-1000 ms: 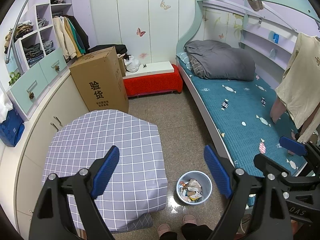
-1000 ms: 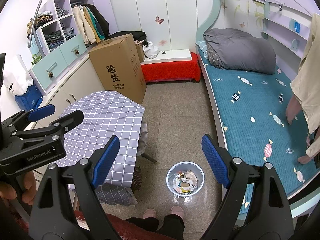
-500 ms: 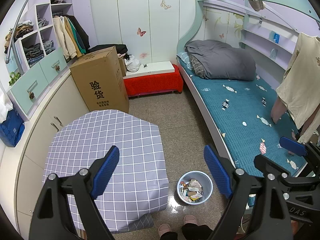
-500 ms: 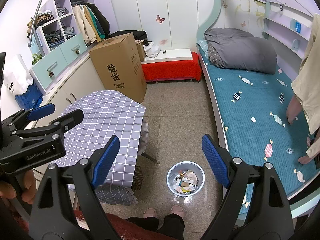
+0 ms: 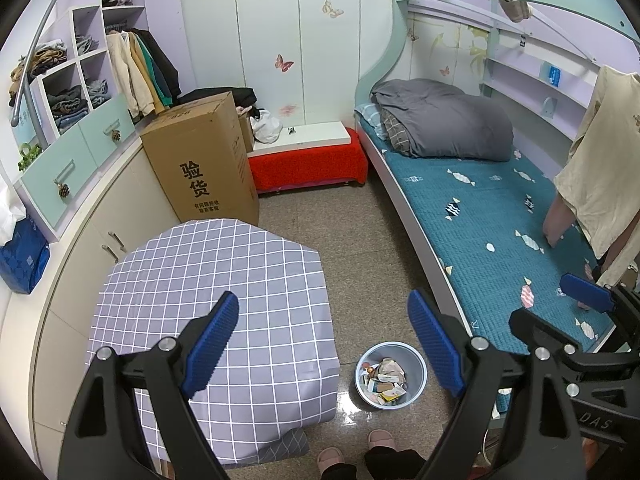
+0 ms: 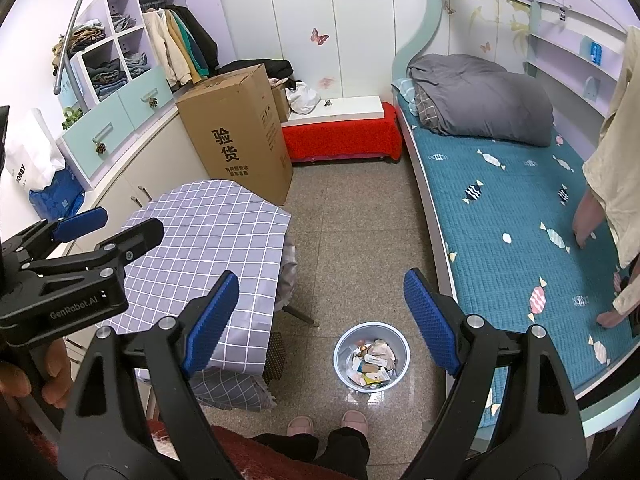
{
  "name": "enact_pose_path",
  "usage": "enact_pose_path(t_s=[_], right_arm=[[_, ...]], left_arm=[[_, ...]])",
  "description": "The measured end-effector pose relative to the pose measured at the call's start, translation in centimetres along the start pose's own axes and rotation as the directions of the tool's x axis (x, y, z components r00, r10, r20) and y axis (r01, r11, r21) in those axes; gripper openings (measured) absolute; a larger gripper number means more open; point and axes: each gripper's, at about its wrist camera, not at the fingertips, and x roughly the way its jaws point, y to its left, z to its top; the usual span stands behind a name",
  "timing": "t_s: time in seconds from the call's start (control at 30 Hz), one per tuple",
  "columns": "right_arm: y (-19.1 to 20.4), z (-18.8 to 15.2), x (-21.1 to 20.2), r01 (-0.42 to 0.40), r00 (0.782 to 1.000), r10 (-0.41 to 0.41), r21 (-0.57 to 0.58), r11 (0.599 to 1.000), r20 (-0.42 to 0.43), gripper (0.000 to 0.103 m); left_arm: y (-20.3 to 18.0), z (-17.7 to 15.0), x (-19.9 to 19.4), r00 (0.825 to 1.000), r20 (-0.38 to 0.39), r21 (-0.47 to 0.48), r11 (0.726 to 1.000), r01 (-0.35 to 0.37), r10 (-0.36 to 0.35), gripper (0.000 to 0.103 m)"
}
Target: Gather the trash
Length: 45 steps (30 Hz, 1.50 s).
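A small light-blue trash bin stands on the floor between the table and the bed, filled with paper scraps and wrappers; it also shows in the right wrist view. My left gripper is open and empty, held high above the table edge and the bin. My right gripper is open and empty, high above the floor just left of the bin. Each gripper shows in the other's view: the right one at the right edge, the left one at the left edge.
A table with a purple checked cloth stands at the left. A tall cardboard box stands behind it, a red bench at the back, a bed with a teal cover on the right. My slippered feet are below.
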Motion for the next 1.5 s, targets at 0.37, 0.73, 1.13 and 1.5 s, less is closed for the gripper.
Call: enact_pose_path(t_s=[0.37, 0.73, 1.13, 1.5], right_arm=[[0.1, 0.0, 0.1, 0.0, 1.0, 0.0, -0.001, 1.0, -0.002, 0.083], [0.3, -0.1, 0.5, -0.003, 1.0, 0.003, -0.001, 1.0, -0.008, 0.083], [0.6, -0.2, 1.0, -0.006, 1.0, 0.006, 0.001, 1.0, -0.015, 0.083], [0.8, -0.2, 1.7, -0.008, 1.0, 0.008, 0.005, 1.0, -0.022, 0.083]], left_arm=[[0.0, 0.0, 0.0, 1.0, -0.002, -0.001, 1.0, 0.0, 0.0, 0.085], [0.0, 0.0, 0.1, 1.0, -0.003, -0.002, 1.0, 0.0, 0.0, 0.085], [0.0, -0.1, 0.5, 1.0, -0.008, -0.003, 1.0, -0.001, 0.001, 0.085], [0.1, -0.2, 0.8, 1.0, -0.011, -0.003, 1.0, -0.003, 0.003, 0.085]])
